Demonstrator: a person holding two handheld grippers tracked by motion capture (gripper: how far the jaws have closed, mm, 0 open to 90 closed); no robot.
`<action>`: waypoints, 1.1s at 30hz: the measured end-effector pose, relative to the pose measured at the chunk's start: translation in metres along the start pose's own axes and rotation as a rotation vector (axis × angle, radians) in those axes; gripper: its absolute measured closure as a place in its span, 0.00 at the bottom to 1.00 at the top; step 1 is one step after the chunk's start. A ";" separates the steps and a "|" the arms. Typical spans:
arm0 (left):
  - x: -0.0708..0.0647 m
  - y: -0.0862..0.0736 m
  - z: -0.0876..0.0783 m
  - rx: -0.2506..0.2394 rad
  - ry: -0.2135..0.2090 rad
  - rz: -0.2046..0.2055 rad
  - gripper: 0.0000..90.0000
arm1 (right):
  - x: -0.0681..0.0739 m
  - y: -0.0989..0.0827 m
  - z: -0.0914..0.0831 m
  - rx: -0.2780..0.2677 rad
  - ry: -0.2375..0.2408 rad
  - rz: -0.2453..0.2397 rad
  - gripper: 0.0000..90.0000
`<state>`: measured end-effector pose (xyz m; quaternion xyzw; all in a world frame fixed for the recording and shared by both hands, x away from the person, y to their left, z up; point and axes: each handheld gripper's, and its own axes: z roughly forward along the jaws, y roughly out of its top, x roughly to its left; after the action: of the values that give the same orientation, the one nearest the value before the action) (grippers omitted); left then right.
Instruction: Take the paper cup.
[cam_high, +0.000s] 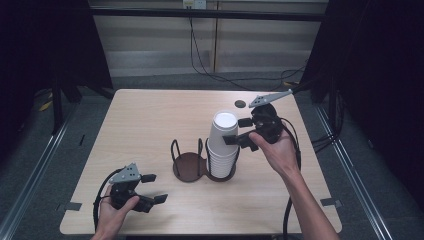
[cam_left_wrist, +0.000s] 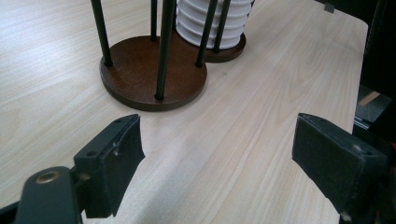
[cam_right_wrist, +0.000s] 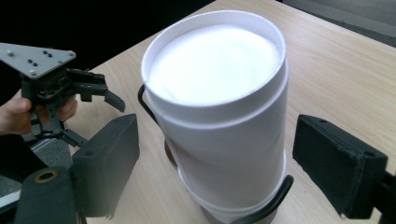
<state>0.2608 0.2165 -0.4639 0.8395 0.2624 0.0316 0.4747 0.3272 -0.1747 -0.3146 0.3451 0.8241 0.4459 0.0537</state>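
Light wooden table (cam_high: 150, 120) with a two-bay cup holder: dark round wooden bases with black wire uprights. The left bay (cam_high: 188, 166) has nothing in it; the right bay (cam_high: 221, 172) holds a tall stack of white foam cups (cam_high: 223, 142), stacked upside down, flat bottom of the top cup facing up, the top cup tilted a little off the stack's line. Right gripper (cam_high: 241, 131) is up at the top of the stack, coming in from the stack's right in the high view; in the right gripper view the top cup (cam_right_wrist: 219, 107) sits between its black pads, with a clear gap on the right pad side and the left pad close to the cup wall, contact there hard to judge, so it reads as wide apart and not clamped. Left gripper (cam_high: 154, 188) rests low near the table's front left corner, held in the person's left hand (cam_high: 114, 212), jaws spread wide with nothing between them; the left gripper view shows only bare tabletop between its pads, the holder well ahead. No readable brand, label or writing on cups, holder or grippers. A small dark round spot (cam_high: 240, 104) lies on the table beyond the stack.
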 end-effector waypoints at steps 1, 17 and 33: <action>0.000 0.000 0.000 -0.001 0.002 0.000 0.18 | -0.001 0.002 0.001 0.000 0.007 -0.003 0.16; 0.000 -0.001 0.003 0.014 0.005 -0.013 0.18 | -0.001 0.017 0.017 0.035 0.004 -0.021 0.17; -0.001 -0.001 0.005 0.027 -0.015 -0.010 0.18 | -0.002 0.023 0.022 0.052 -0.001 -0.055 0.21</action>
<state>0.2613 0.2130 -0.4673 0.8447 0.2635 0.0191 0.4655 0.3500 -0.1520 -0.3103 0.3238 0.8447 0.4223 0.0574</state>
